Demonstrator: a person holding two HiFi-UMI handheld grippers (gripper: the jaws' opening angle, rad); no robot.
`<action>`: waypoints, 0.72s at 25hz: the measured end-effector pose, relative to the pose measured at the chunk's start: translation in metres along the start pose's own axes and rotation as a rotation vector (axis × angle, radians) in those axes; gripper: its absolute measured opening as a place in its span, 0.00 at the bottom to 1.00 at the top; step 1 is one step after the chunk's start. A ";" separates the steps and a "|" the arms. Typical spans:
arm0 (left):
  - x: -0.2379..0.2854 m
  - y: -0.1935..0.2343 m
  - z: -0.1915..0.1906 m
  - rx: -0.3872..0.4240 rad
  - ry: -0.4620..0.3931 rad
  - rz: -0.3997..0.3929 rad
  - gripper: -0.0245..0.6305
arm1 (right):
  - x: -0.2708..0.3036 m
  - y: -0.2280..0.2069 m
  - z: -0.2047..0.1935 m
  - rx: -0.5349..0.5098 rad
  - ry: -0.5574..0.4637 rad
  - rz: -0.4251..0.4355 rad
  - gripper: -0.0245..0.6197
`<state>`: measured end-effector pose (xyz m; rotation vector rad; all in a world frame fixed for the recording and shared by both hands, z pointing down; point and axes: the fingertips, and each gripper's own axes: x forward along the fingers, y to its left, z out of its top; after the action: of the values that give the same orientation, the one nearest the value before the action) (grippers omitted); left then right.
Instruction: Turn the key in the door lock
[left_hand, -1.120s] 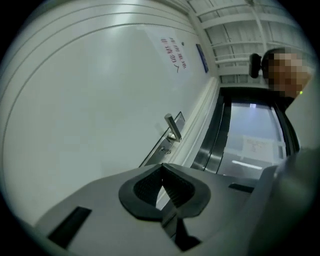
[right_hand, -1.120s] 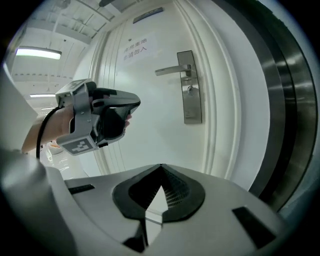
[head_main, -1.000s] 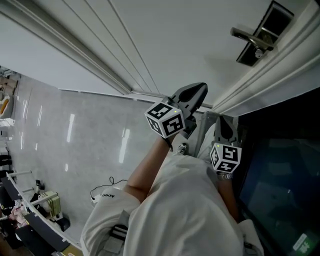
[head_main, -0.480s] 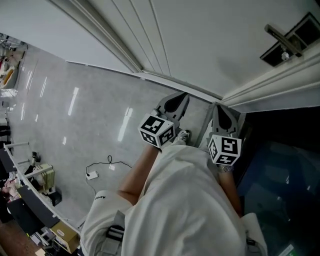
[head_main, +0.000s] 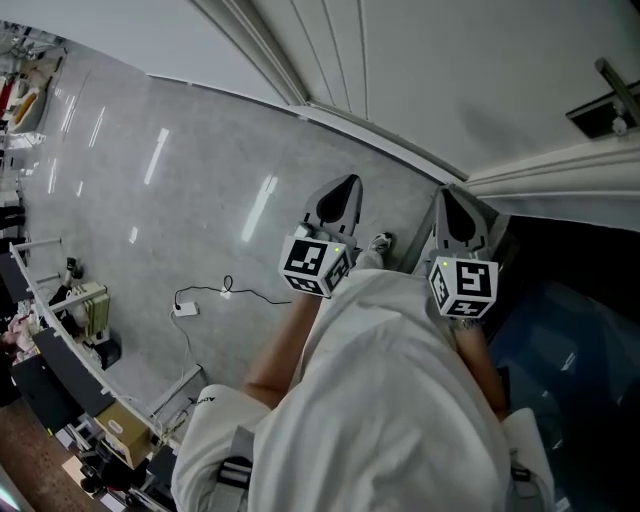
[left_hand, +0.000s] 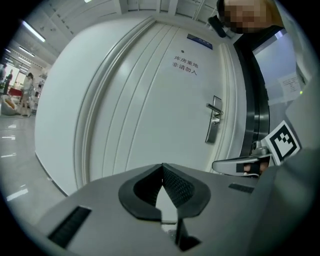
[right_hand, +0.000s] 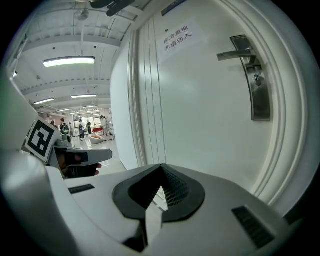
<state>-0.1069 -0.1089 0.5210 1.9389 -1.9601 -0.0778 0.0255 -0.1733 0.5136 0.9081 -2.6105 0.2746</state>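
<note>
White door (right_hand: 200, 100), its lock (right_hand: 257, 78) far off right of your left gripper (left_hand: 162, 167) and right gripper (right_hand: 161, 167), both pressed together empty: this fits reaching in or drawing back.

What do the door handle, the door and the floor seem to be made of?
Door handle: likely metal, brushed silver finish, dull grey sheen.
Door: white painted or laminated panel, smooth, matte; core unclear.
Floor: probably polished stone or tile, grey, reflecting lights as bright streaks.
</note>
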 end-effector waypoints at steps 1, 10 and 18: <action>-0.003 0.001 0.000 0.006 -0.007 0.016 0.05 | 0.002 0.003 0.001 -0.009 -0.004 0.017 0.03; -0.052 0.022 -0.015 0.059 -0.039 0.230 0.05 | 0.014 0.035 0.004 -0.047 -0.055 0.169 0.03; -0.089 0.043 -0.010 0.111 -0.080 0.397 0.05 | 0.028 0.087 0.011 -0.109 -0.088 0.288 0.03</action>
<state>-0.1472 -0.0178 0.5231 1.5922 -2.4097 0.0622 -0.0527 -0.1254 0.5095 0.5176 -2.8051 0.1672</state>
